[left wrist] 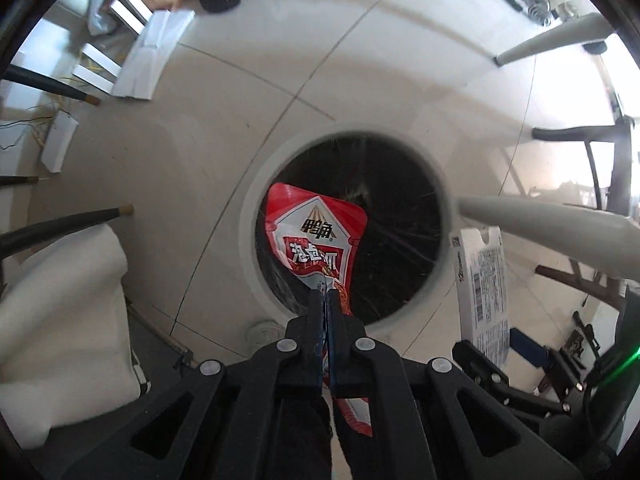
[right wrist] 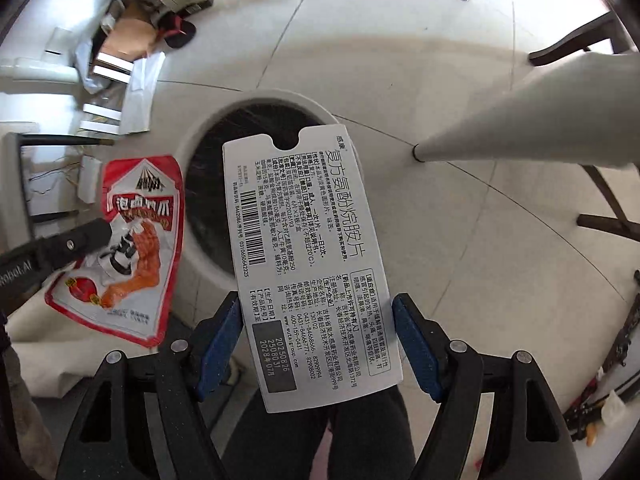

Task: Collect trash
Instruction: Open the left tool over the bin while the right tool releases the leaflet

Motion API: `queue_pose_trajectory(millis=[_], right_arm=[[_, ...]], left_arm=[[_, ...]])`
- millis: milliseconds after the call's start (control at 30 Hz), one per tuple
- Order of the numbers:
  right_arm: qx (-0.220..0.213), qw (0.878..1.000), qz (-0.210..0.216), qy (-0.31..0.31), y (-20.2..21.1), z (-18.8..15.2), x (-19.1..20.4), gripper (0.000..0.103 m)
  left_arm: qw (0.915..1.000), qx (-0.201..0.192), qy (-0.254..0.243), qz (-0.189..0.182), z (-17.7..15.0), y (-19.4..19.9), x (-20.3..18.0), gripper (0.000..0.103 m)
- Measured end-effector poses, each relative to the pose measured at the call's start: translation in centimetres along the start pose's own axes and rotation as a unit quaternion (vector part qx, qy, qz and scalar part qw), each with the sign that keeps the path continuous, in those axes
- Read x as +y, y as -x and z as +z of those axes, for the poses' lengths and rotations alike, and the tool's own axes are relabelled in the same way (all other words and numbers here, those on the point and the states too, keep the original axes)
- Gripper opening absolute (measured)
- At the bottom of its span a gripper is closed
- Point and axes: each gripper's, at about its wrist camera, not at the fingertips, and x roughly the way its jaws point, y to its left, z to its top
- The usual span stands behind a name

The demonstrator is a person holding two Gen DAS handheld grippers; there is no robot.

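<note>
Snack wrapper (left wrist: 316, 236), red and white, pinched at one edge between the closed jaws of the left hand-held gripper (left wrist: 324, 292), hanging over the dark mouth of the round white bin (left wrist: 256, 184). Medicine box (right wrist: 308, 264), white with black print and a barcode, clamped flat by its long edges in the right hand-held gripper (right wrist: 318, 320), also over the bin, just right of the wrapper. Pale tiled floor (left wrist: 320, 52) around the bin; white furniture leg (right wrist: 520, 120) to its right.
</note>
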Motion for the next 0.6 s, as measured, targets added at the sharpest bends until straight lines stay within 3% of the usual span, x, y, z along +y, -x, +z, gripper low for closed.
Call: queue_pose_trajectory(millis=[100,333,400,433,467,600], right_arm=[[0.011,1.0,-0.002,0.004,-3.2,2.4,-0.7,0.077],[0.028,0.999,0.018,0.02,-7.1,3.9,-1.3,0.081],[0.022,0.999,0.017,0.023,-7.2,4.4,-0.6,0.095],[0.019,0.999,0.013,0.024,-7.0,4.4,-0.4,0.097],[0.015,1.0,0.006,0.025,-6.7,4.3,-0.3,0.101],[-0.006,1.0,-0.018,0.023,-4.0,3.8,0.8,0.102]], left_arm=[[0.9999,0.013,-0.011,0.003,0.1,-1.6,-0.2,0.001],[0.9995,0.011,-0.016,0.026,-0.1,-1.8,-0.1,0.008],[0.9991,0.006,-0.016,0.038,0.1,-1.5,0.2,0.038],[0.9988,0.0,-0.015,0.046,0.1,-1.2,0.3,0.074],[0.9981,-0.009,-0.017,0.058,0.1,-0.8,0.5,0.095],[0.9956,-0.024,-0.025,0.087,-0.6,0.9,0.5,0.1]])
